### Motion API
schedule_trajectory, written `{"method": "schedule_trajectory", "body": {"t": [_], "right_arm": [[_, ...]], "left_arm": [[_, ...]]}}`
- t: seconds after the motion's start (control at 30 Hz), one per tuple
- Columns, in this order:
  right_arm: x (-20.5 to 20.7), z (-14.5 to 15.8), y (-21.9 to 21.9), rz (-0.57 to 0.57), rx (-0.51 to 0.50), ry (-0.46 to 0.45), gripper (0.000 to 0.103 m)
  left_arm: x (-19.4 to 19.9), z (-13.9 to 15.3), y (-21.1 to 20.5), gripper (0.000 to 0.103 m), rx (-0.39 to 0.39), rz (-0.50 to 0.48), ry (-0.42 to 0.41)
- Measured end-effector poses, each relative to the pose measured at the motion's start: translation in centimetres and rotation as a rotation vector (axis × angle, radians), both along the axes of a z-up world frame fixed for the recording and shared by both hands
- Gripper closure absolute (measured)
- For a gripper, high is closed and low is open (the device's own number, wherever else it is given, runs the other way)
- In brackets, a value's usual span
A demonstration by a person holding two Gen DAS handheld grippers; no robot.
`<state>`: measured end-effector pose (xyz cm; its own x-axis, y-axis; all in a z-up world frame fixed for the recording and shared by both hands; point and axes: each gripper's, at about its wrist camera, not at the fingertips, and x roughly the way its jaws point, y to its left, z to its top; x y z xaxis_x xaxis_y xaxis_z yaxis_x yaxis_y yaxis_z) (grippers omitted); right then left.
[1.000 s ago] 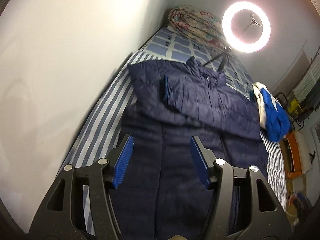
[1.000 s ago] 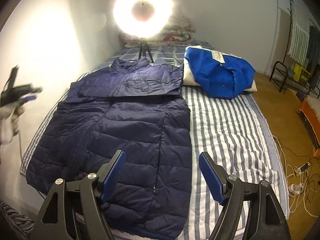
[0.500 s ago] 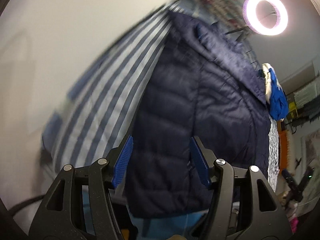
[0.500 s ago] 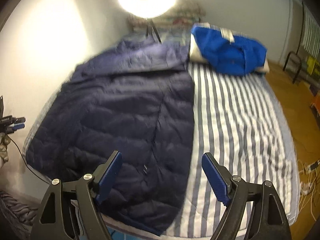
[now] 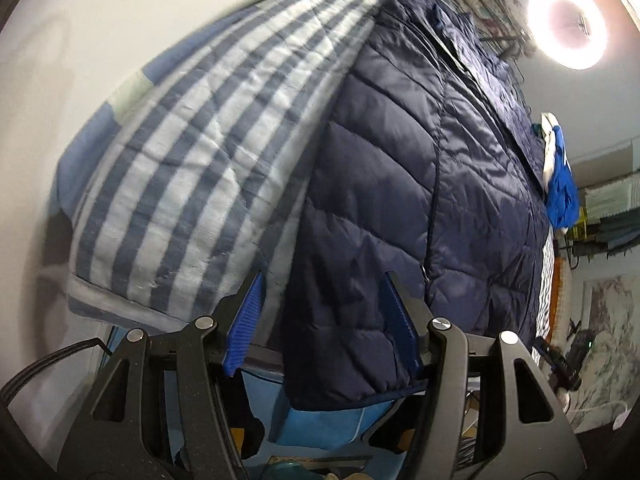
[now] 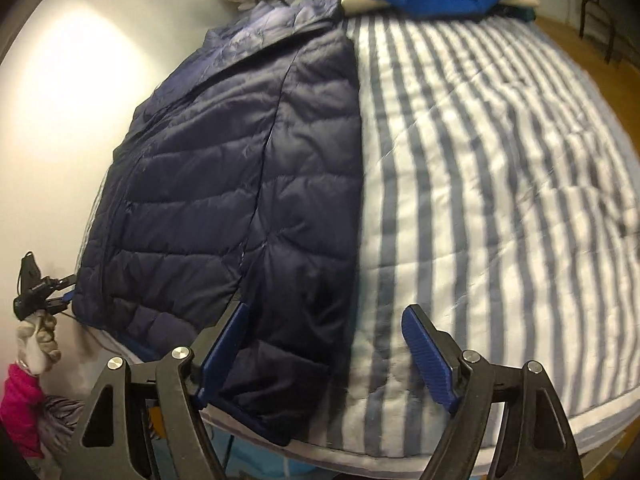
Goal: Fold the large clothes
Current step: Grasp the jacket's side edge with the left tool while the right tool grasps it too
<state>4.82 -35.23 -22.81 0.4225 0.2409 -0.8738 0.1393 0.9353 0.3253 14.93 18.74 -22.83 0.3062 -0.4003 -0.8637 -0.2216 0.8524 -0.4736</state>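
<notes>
The striped quilted bed [image 6: 500, 168] is carrying the navy puffer jacket [image 6: 224, 184] along its wall-side edge, hem hanging over the near edge; slick, puffy shell fabric like this is likely sliding out of a shallow pinch or dragging off the mattress. The left gripper [image 5: 320, 320] and right gripper [image 6: 324, 352] are each hovering at a hem corner, jaws apart, clamping nothing, so one may be catching only a single layer.

Navy jacket [image 6: 224, 184] between open tool [image 6: 324, 356] fingers
</notes>
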Motion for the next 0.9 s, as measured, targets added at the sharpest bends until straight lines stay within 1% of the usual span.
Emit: {"method": "schedule_trajectory", "body": {"t": [0.1,0.17,0.2,0.23,0.27,0.3,0.33,0.37,0.4,0.43,0.47,0.53,0.57,0.63,0.77,0.83,0.9], "right_arm": [[0.4,-0.9,0.6,0.018,0.001,0.020,0.022],[0.5,-0.9,0.8,0.023,0.000,0.013,0.022],[0.5,-0.9,0.9,0.025,0.005,0.011,0.022],[0.5,-0.9,1.0,0.028,0.018,0.007,0.022],[0.5,-0.9,1.1,0.033,0.033,0.005,0.024],[0.6,-0.9,1.3,0.048,0.050,0.002,0.025],[0.6,-0.9,1.6,0.063,0.057,0.001,0.027],[0.7,-0.9,2.1,0.081,0.054,-0.002,0.033],[0.8,-0.9,2.5,0.103,0.056,-0.001,0.038],[0.9,-0.9,2.7,0.115,0.057,0.000,0.050],[1.0,-0.9,3.2,0.134,0.070,0.002,0.069],[1.1,-0.7,3.6,0.151,0.118,0.003,0.089],[1.1,-0.3,3.7,0.151,0.116,-0.007,0.092],[0.9,1.0,4.1,0.158,0.090,-0.040,0.095],[-0.5,4.7,3.3,0.122,0.138,-0.135,0.098],[-1.2,6.5,2.8,0.100,0.171,-0.183,0.098],[-1.7,7.4,2.2,0.095,0.198,-0.216,0.098]], "left_arm": [[0.0,0.1,-0.8,0.042,0.012,-0.024,-0.010],[0.0,0.1,-1.3,0.043,0.009,-0.043,-0.020],[0.0,0.1,-1.5,0.046,0.005,-0.053,-0.021],[0.0,0.0,-1.8,0.056,0.004,-0.068,-0.020],[0.0,-0.1,-2.0,0.061,0.011,-0.074,-0.019],[0.0,0.0,-2.3,0.073,0.033,-0.084,-0.024],[0.1,0.0,-2.5,0.089,0.038,-0.090,-0.027],[0.1,0.1,-2.6,0.093,0.030,-0.093,-0.031],[0.1,0.3,-2.7,0.095,0.026,-0.094,-0.041],[0.1,0.6,-2.8,0.097,0.037,-0.095,-0.053],[0.1,0.9,-3.1,0.098,0.048,-0.100,-0.066],[-0.1,2.1,-3.5,0.099,0.060,-0.112,-0.110],[-0.2,2.8,-3.5,0.099,0.057,-0.112,-0.133],[-0.7,4.3,-3.1,0.100,0.044,-0.095,-0.175],[-1.8,6.8,-1.4,0.100,-0.006,-0.043,-0.238],[-2.1,8.0,-0.9,0.101,0.000,-0.028,-0.274],[-2.0,8.4,-0.8,0.101,0.020,-0.024,-0.281]]}}
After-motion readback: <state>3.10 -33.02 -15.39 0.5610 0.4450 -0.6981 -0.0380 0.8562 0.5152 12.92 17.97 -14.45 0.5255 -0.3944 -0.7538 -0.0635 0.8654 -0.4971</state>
